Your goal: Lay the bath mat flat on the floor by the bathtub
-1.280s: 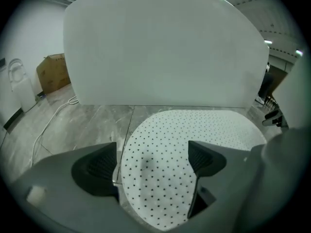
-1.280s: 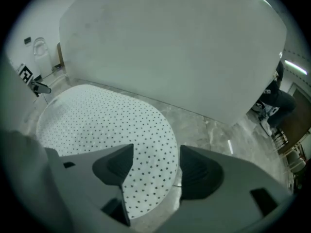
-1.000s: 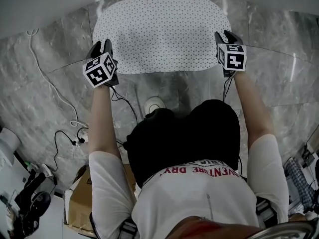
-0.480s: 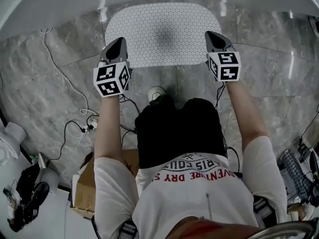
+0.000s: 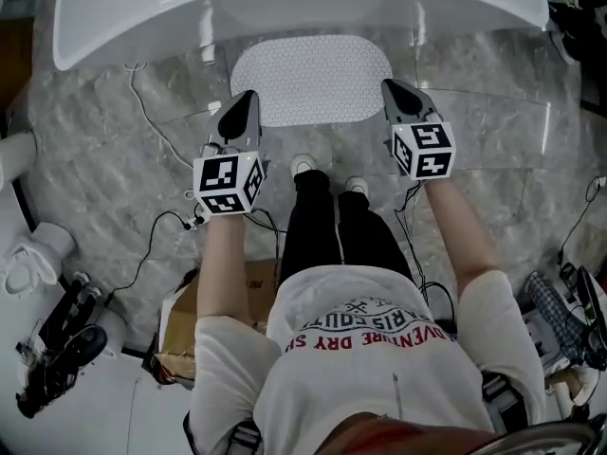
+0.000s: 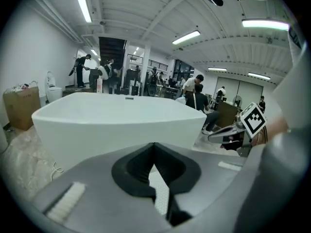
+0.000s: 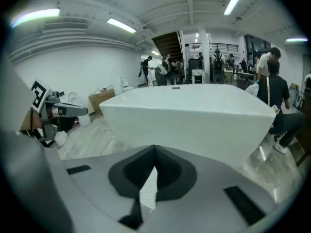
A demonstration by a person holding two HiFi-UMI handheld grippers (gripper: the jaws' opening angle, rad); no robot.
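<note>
- My two pairs of jaws are both clenched shut and hold nothing. I hold the left gripper point(image 5: 248, 98) and the right gripper point(image 5: 390, 85) out in front of me, one in each hand, above the floor point(image 5: 104, 169).
- In each gripper view the dark pads point(image 6: 132, 169) point(image 7: 127, 174) meet at their tips. A sliver of dotted white shows through the narrow gap lower down.
- The bath mat point(image 5: 311, 76) is white, dotted and round-cornered. It lies flat on the grey marble floor, just beside the long side of the white bathtub point(image 5: 285, 3).
- From the head view the mat sits between my two grippers, and neither one touches it.
- My white shoes point(image 5: 303, 166) stand just short of the mat's near edge.
- A thin cable point(image 5: 152, 126) trails over the floor to my left.
</note>
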